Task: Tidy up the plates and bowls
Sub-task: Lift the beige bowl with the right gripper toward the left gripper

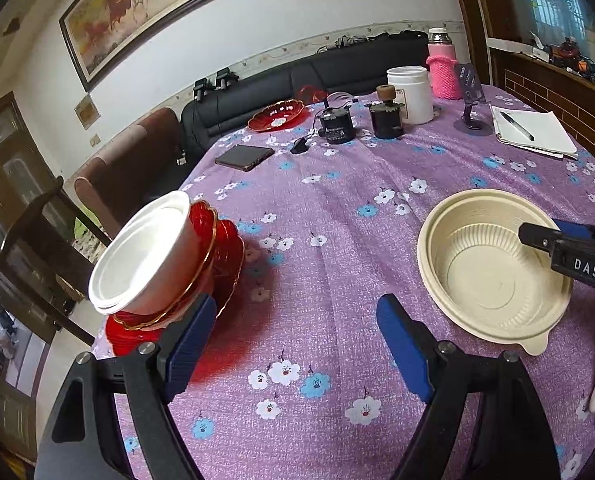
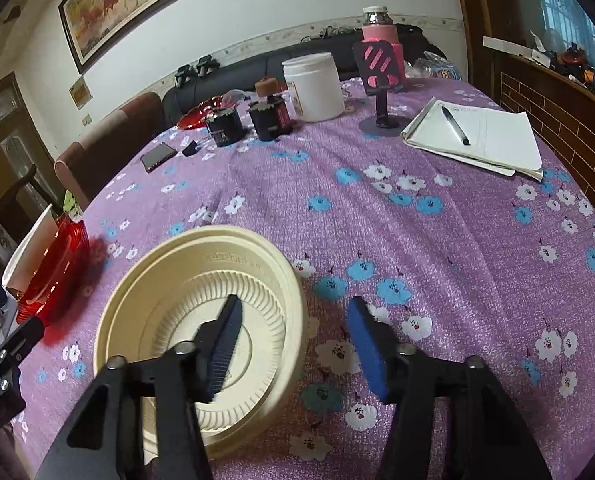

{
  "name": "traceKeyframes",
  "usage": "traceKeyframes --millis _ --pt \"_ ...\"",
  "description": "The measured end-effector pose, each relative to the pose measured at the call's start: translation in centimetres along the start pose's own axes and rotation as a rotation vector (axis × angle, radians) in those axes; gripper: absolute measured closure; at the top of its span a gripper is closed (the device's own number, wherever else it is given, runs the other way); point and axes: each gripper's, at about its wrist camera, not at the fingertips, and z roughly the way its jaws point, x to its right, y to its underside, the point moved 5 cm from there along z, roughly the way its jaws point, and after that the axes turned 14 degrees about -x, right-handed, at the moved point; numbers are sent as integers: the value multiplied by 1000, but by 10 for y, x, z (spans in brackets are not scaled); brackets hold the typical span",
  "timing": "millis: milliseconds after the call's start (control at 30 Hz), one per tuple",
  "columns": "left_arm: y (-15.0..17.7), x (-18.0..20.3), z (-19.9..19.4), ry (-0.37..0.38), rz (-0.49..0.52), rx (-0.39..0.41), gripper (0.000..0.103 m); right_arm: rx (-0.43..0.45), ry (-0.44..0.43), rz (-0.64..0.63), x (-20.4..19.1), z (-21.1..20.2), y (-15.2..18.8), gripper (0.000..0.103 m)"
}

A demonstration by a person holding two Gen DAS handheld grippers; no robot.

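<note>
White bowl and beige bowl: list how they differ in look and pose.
The white bowl is tall with smooth walls; the beige bowl is wide, shallow and ribbed inside. The white bowl tilts, nested in the red dishes at the table's edge; the beige bowl sits flat on the tablecloth. The right gripper straddles the beige bowl's rim; the left gripper holds nothing. Both bowls are empty.

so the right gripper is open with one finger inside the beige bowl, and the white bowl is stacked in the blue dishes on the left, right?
Nearly. The dishes under the white bowl are red, not blue, as the left wrist view shows. The rest holds: the right gripper is open, with one finger inside the beige bowl.
</note>
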Motion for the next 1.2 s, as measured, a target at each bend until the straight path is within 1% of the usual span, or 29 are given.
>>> traceKeyframes --millis 67,100,133,167,200,233,267,633,967,1200 --pt "0 -1 3 4 -4 -7 21 -18 -4 2 0 4 1 56" --pt "-1 -1 5 5 -5 -10 21 -34 -14 -2 -1 7 2 60" --pt "-1 -1 6 8 -7 -13 21 -43 -20 -5 -2 8 3 68" --pt "-1 -1 8 10 -8 -16 21 -52 -24 -11 -4 10 4 73" --pt "-1 0 8 11 -8 -17 21 -57 -26 -17 -6 11 5 74" --pt "-1 0 9 9 -7 -18 21 -62 -28 -27 -8 13 7 82" --pt "-1 1 9 9 -6 -18 21 -64 -26 -34 -10 13 7 84" --pt "0 3 13 19 0 -35 21 -66 -20 -43 -13 16 8 84" --pt "-7 5 10 3 10 -18 21 -73 -18 -45 -14 17 9 84" --pt "-7 6 13 9 8 -28 21 -70 -23 -46 -15 17 9 84"
